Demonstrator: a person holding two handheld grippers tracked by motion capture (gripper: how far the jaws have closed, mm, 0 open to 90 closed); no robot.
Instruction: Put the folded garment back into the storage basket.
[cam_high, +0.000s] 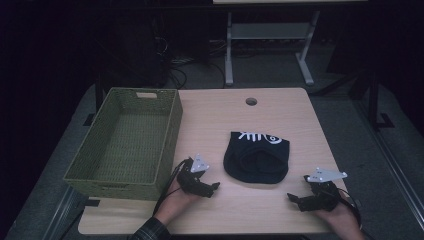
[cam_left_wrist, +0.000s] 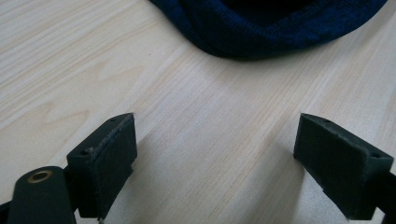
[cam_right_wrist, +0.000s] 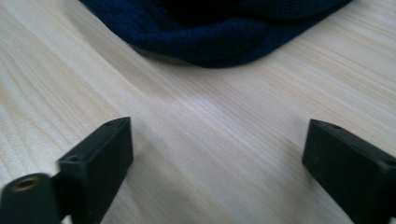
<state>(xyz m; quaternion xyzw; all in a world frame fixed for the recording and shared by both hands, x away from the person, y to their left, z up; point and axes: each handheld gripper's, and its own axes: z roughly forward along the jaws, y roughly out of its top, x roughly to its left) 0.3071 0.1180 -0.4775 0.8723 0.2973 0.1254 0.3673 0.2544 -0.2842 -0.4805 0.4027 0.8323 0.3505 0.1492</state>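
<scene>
A dark navy knitted beanie (cam_high: 256, 157) is laid flat on the light wooden bench (cam_high: 280, 110), slightly right of the bench centre, with a white printed graphic at its far edge and its open rim turned toward the person. No other item is in contact with it.

The left gripper (cam_high: 212, 189) is held low over the bench, near the front-left edge of the beanie and apart from it. In the left gripper view, its jaws are seen spread wide, with only bare bench surface between them; nothing is gripped. The curved knitted rim of the beanie (cam_left_wrist: 271, 28) is seen ahead of the jaws, across a strip of bare wood.

The right gripper (cam_high: 295, 200) is held near the front-right corner of the bench, to the right of and nearer the person than the beanie, and clear of it. In the right gripper view, its jaws are likewise spread wide and empty, with bare wood grain between them. The beanie (cam_right_wrist: 210, 28) is seen ahead, not reached by the jaw tips.

A grey three-cornered plate is carried on top of each gripper, and each gripper is supported from below by a hand entering from the near edge of the bench.

A green woven basket (cam_high: 172, 117) is placed at the left side of the bench, with its near-left corner overhanging the edge. A round cable hole (cam_high: 251, 101) is located near the far edge of the bench.
</scene>
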